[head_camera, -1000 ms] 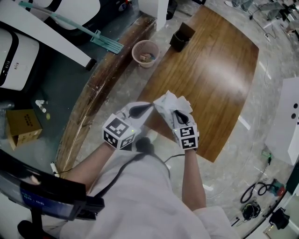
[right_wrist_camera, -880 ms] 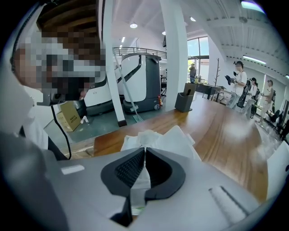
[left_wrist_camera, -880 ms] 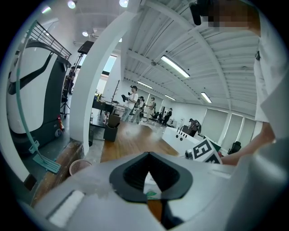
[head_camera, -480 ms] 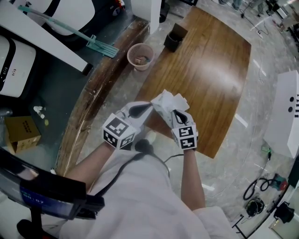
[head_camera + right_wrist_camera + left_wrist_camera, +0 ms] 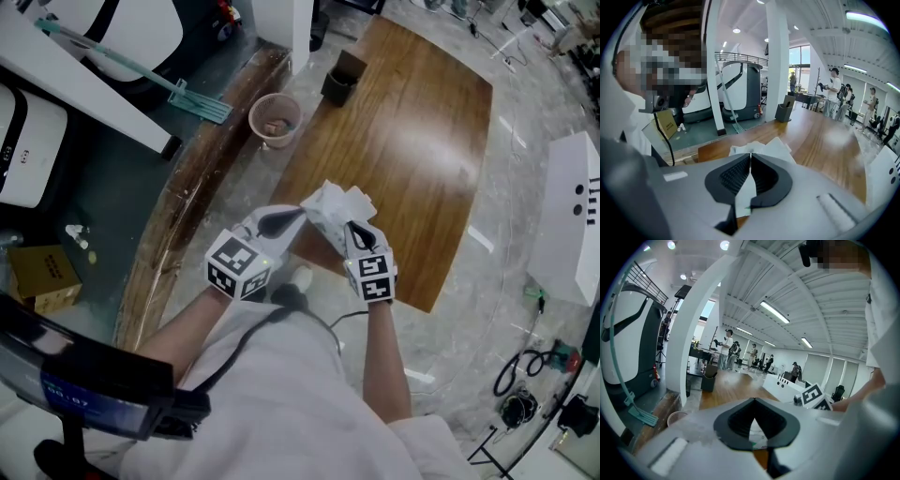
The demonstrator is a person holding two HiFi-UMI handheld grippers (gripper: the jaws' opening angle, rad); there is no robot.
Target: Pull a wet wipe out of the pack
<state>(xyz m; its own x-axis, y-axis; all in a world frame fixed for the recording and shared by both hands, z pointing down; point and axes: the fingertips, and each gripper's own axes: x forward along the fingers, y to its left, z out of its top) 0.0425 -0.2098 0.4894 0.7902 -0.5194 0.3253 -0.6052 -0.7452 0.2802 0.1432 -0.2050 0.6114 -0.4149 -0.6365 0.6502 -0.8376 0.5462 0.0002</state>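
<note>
In the head view both grippers meet over the near corner of a wooden table point(image 5: 412, 141). Between them is a crumpled white wet wipe point(image 5: 336, 204). My left gripper point(image 5: 298, 216) comes in from the left, and in its own view the left gripper point(image 5: 754, 401) is shut on a white pack with green print point(image 5: 759, 439). My right gripper point(image 5: 352, 228) sits just right of it. In its own view the right gripper point(image 5: 750, 157) is shut on the white wipe point(image 5: 761, 149), which fans out beyond the jaws. Most of the pack is hidden.
A pink basket point(image 5: 274, 119) and a black bin point(image 5: 339, 77) stand by the table's far left edge. A worn wooden beam point(image 5: 187, 206) runs along the left, with a cardboard box point(image 5: 42, 277) beyond it. A white cabinet point(image 5: 572, 216) and floor cables point(image 5: 525, 375) lie to the right.
The two grippers stay pressed together on the wipe and pack. Only the head camera has drifted, so the table and basket sit slightly higher and further left.
</note>
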